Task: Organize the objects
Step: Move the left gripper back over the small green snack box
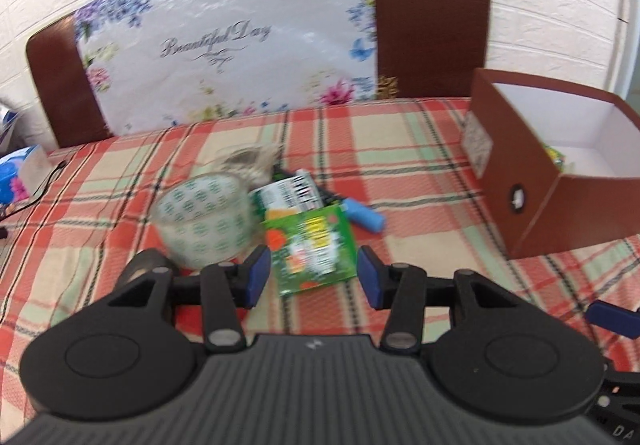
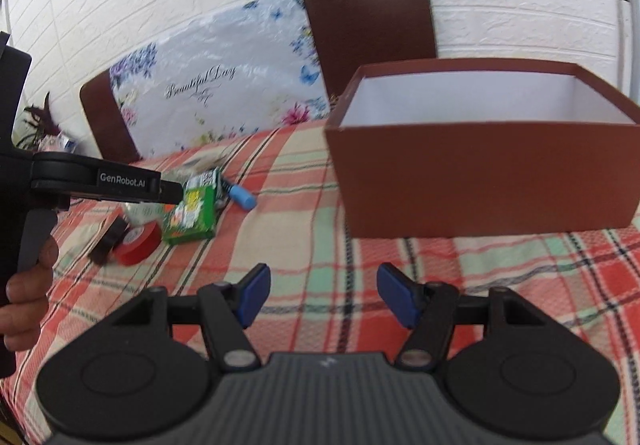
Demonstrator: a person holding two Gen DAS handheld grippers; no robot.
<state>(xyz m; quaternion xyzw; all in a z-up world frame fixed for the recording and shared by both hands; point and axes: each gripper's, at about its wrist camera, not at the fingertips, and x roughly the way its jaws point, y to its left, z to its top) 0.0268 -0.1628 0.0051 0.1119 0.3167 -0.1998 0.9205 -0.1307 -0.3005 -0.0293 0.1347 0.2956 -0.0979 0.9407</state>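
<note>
Closest in the left wrist view is the left gripper (image 1: 313, 276), its two blue-padded fingers spread wide with nothing between them. Just past them, at twelve o'clock, lies the flat green cardboard packet (image 1: 311, 250) on the red, green and cream checked tablecloth (image 1: 420, 173). The fingers sit on either side of its near end, so it looks like this packet is the next thing to be picked up, but they do not pinch it yet. At eleven o'clock stands a clear plastic cup with green printed marks (image 1: 206, 219), touching the pile. At one o'clock, a bit farther, lies a small blue tube-shaped thing (image 1: 366, 217). Far out at two o'clock sits the open brown cardboard box with white inside (image 1: 516, 201), likely where the things should go; something yellow-green already lies in it. In the right wrist view the right gripper (image 2: 322, 295) is also spread wide and empty, hanging over the cloth in front of that box, as if waiting.
</note>
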